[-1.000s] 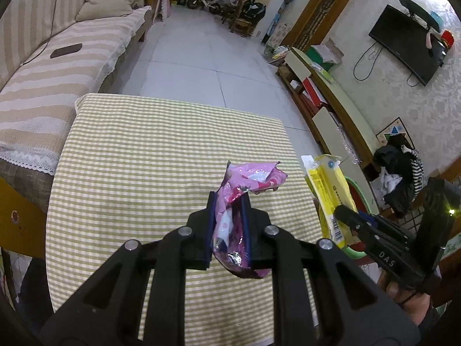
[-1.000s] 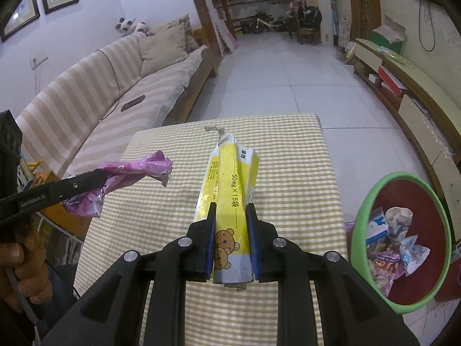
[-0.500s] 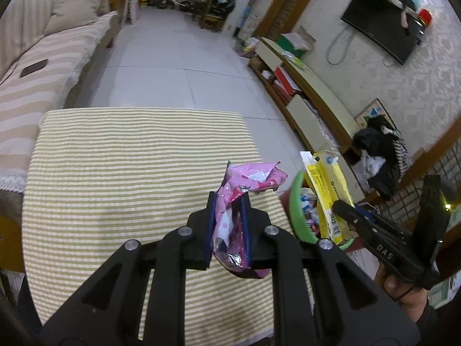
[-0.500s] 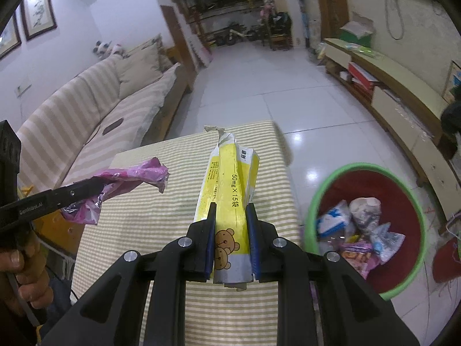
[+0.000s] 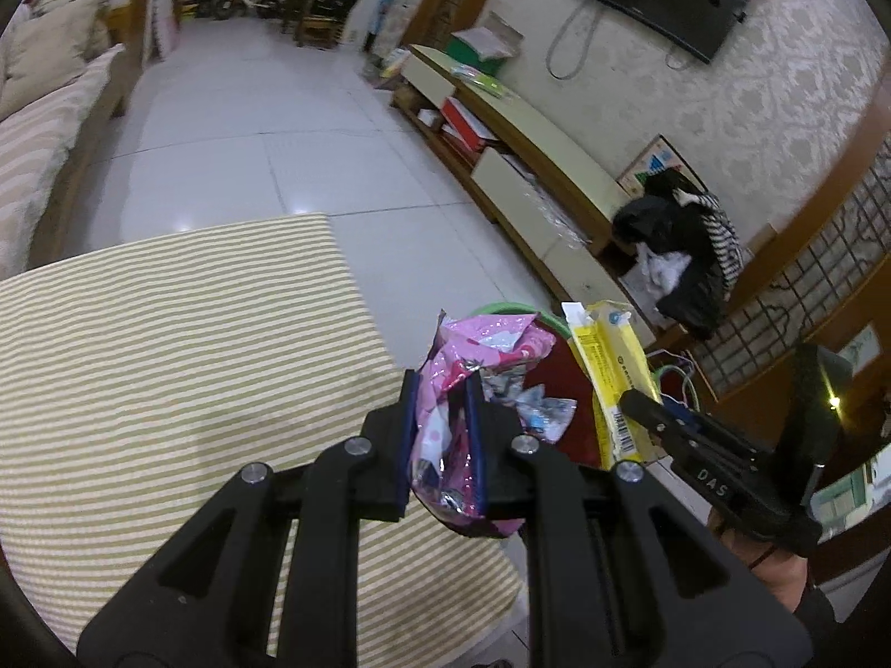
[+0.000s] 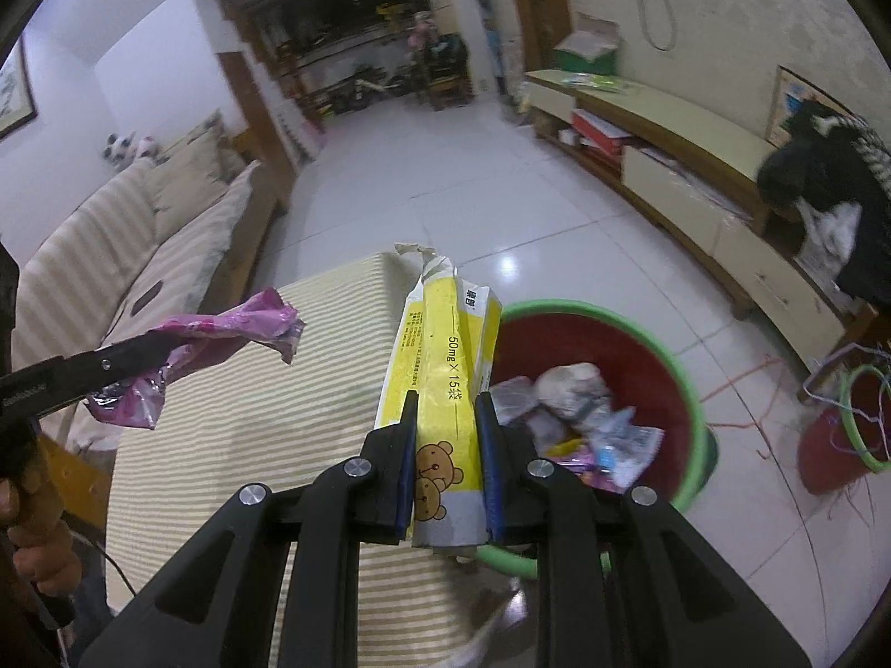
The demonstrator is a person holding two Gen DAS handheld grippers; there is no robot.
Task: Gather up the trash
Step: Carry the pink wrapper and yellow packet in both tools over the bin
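My left gripper (image 5: 441,389) is shut on a crumpled pink wrapper (image 5: 479,350) and holds it in the air at the table's right edge; the wrapper also shows in the right wrist view (image 6: 223,334). My right gripper (image 6: 445,406) is shut on a flattened yellow medicine box (image 6: 445,356) with bear pictures, held beside the bin; the box shows in the left wrist view (image 5: 607,373) too. A red bin with a green rim (image 6: 623,323) stands on the floor right of the table, with several wrappers inside.
The table has a yellow-striped cloth (image 5: 167,367). A striped sofa (image 6: 111,256) stands to the left. A low TV cabinet (image 6: 724,178) lines the right wall. A second small red bin (image 6: 841,434) with loose strings stands far right on the tiled floor.
Both grippers have swung to the right with their trash, from over the table toward the red bin, which now sits closer and just under the wrapper and box.
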